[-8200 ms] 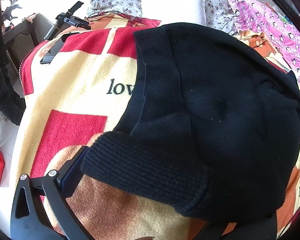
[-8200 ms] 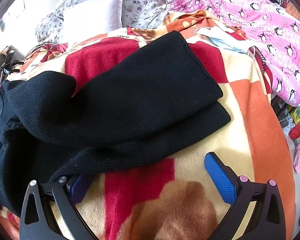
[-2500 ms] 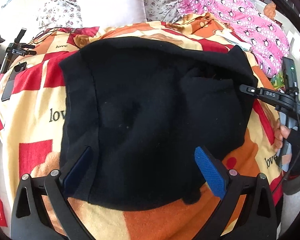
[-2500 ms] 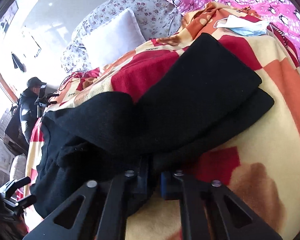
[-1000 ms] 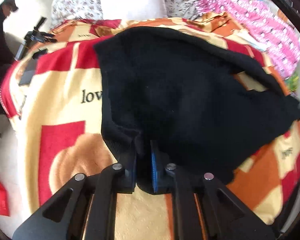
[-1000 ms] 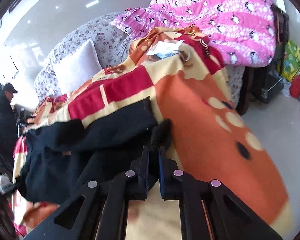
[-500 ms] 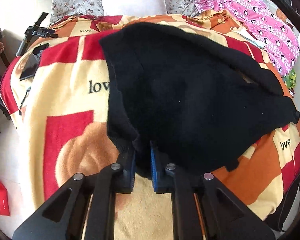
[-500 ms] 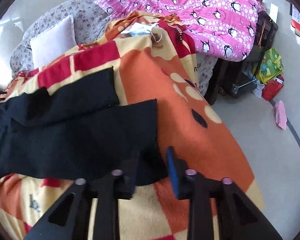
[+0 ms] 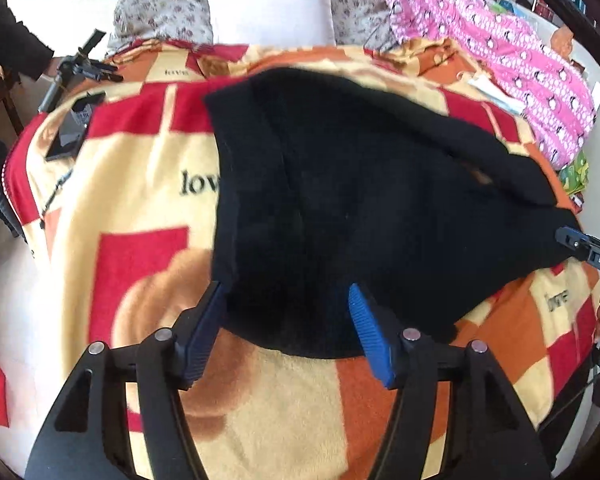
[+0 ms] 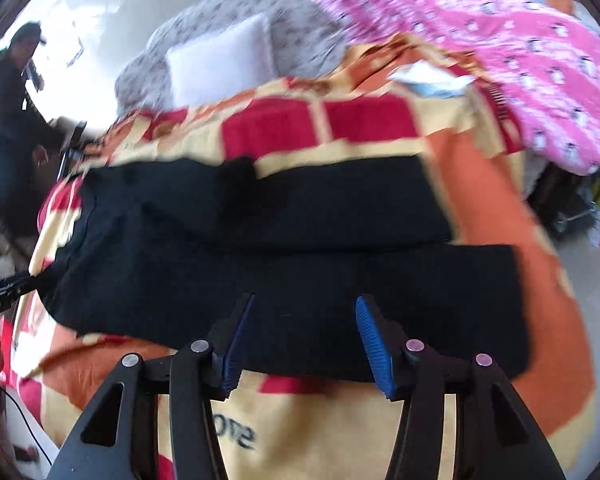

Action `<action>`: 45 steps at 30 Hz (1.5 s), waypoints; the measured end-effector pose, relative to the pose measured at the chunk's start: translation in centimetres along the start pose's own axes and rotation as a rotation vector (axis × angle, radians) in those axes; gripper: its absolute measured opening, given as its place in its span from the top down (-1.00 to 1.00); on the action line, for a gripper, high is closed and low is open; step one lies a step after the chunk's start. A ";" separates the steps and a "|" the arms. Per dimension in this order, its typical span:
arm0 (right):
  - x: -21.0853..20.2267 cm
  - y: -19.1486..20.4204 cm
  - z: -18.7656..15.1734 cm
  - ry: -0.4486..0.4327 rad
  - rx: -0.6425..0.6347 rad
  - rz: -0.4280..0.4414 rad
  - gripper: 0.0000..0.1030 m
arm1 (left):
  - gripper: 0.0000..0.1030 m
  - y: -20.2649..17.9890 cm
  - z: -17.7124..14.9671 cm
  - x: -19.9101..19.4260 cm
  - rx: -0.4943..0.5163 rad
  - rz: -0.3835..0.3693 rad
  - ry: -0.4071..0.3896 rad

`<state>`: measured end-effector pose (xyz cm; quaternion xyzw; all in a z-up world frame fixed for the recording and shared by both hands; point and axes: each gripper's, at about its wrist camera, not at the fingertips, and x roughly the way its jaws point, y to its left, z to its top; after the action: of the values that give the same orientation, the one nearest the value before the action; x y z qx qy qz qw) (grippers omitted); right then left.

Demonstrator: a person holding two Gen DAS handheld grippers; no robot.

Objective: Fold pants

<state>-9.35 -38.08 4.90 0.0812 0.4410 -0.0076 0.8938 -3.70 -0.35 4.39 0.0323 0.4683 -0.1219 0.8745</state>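
On the checked blanket (image 9: 140, 208) my black pants (image 9: 360, 200) lie flat, white pillow (image 9: 270, 10) behind. Both my left gripper (image 9: 286, 330) and right gripper (image 10: 304, 344) gape, holding nothing. Right view's badly blurred.

Bright daylight, strongest from upper left in both views; wall there blown out to white. Heavy fisheye bend, dark vignette ring at corners. Left wrist view: mild motion blur, pants (image 9: 360, 208) read as flat black mass, knit detail lost. Right wrist view: stronger smear across blanket (image 10: 364, 128) and pillow (image 10: 220, 64); claw arms in foreground stay sharp. Shadows soft.
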 end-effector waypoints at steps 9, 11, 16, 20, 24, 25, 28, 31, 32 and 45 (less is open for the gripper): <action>0.9 1.1 0.3 0.026 -0.036 0.007 -0.18 | -0.24 0.3 0.2 1.2 -0.011 0.034 0.030; 0.3 1.2 1.0 0.001 -0.039 0.027 -0.24 | -0.25 0.4 0.8 0.5 -0.010 0.044 0.014; 0.2 2.6 3.0 -0.040 -0.064 0.074 -0.29 | -0.26 -0.7 2.0 0.0 0.029 0.066 -0.007; 1.2 4.5 4.8 -0.060 -0.097 0.108 -0.33 | -0.30 -1.5 3.3 -0.4 0.055 0.067 -0.024; 2.0 6.7 6.3 -0.066 -0.136 0.143 -0.38 | -0.52 -1.7 4.4 -1.0 0.060 0.066 -0.052; 2.2 7.2 6.6 -0.069 -0.148 0.151 -0.40 | -0.52 -1.7 4.7 -0.9 0.060 0.064 -0.053; 2.9 9.1 7.7 -0.073 -0.183 0.182 -0.42 | -0.55 -2.2 5.0 -0.2 0.070 0.040 -0.036; 3.8 10.9 8.5 -0.073 -0.202 0.218 -0.43 | -0.55 -3.0 5.0 1.0 0.098 0.037 -0.009; 4.1 11.5 8.8 -0.071 -0.208 0.228 -0.44 | -0.55 -3.2 5.1 1.5 0.106 0.035 0.002; 9.6 22.3 12.5 -0.096 -0.512 0.265 -0.59 | -0.55 -0.1 5.2 4.1 0.040 0.052 0.075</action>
<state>8.28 -17.40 7.89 -0.0905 0.3712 0.2168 0.8984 2.73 -2.11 3.90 0.0665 0.4973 -0.1071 0.8583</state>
